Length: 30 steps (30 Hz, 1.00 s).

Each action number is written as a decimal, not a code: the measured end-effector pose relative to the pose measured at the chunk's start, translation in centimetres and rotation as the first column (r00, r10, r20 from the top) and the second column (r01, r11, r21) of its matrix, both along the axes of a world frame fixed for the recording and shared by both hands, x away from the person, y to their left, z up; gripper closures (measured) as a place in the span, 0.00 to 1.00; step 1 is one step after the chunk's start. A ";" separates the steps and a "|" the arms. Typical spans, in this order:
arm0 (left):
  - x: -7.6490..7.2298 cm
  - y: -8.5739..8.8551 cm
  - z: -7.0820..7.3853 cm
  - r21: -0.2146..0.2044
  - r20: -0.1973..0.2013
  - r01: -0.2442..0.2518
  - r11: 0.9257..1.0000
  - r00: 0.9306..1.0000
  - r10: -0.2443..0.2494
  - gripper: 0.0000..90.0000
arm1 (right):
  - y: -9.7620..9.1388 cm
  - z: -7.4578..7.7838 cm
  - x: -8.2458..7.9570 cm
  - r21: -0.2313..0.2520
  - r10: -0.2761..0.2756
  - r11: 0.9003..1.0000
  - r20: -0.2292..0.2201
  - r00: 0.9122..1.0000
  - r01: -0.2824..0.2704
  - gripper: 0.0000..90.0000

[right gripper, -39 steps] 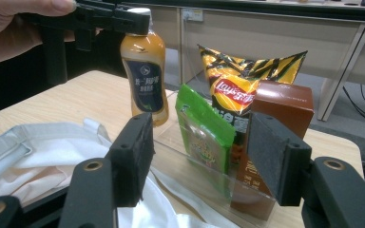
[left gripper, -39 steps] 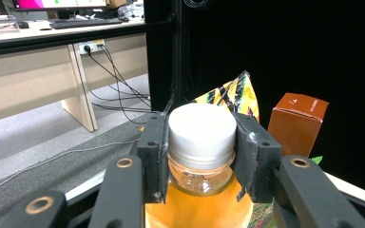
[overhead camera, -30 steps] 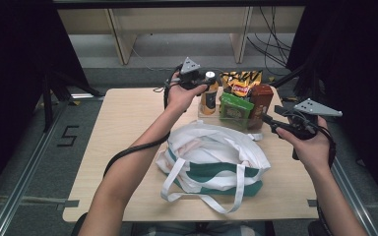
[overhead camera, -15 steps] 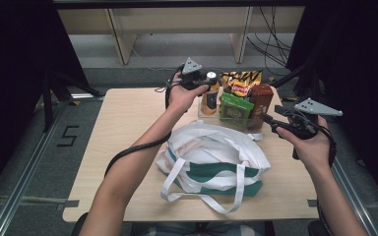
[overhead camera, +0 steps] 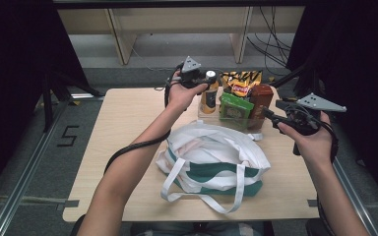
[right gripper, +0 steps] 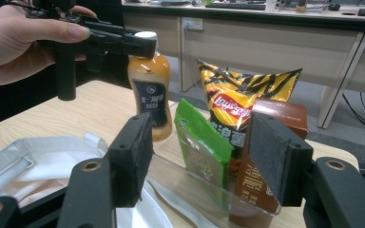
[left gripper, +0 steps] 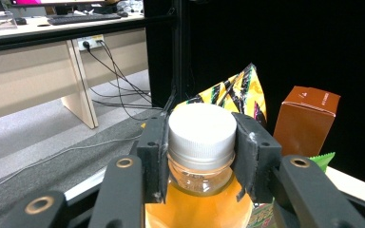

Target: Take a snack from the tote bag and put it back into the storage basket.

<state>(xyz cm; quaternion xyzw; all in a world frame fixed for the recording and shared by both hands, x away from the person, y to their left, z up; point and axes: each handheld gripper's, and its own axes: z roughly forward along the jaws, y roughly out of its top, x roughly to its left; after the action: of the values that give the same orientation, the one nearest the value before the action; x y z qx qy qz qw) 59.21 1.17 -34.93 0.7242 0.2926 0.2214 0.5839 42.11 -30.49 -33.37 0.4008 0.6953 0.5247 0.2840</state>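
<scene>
- Left gripper (left gripper: 200, 156) clamps the cap of the bottle (overhead camera: 208, 96), which stands in the bin (overhead camera: 256, 129) just behind the bag (overhead camera: 211, 157)
- Right gripper (right gripper: 199, 159) hangs unclenched, empty, right of the bag
- Judged: packing barely begun; chips (overhead camera: 241, 83), green pack (overhead camera: 235, 109), brown box (overhead camera: 261, 98) wait in the bin

A white cloth bag (overhead camera: 211, 160) with a green band lies on the wooden table (overhead camera: 128, 132), its long handles flopped toward the near edge. Behind the bag sits a clear bin (right gripper: 204, 199). In it stand a green packet (overhead camera: 235, 109), a brown box (overhead camera: 261, 98) and a yellow bag of chips (overhead camera: 240, 82), all close together. Past the table stands a pale desk (overhead camera: 177, 19) with dark cables (overhead camera: 270, 34) hanging under it. A mark like a 5 (overhead camera: 68, 136) is on the grey floor (overhead camera: 44, 162).
</scene>
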 end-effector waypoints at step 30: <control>0.0 -0.6 -1.5 0.027 -0.024 0.007 1.000 1.000 -0.006 0.65 | -0.3 -0.2 -0.1 -0.004 0.002 1.000 -0.004 1.000 -0.002 0.47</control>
<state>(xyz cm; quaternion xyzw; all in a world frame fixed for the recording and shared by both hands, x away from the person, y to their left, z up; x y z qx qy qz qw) 59.23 0.56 -36.41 0.7354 0.2941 0.2147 0.5714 42.01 -30.77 -33.54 0.4007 0.6971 0.5228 0.2830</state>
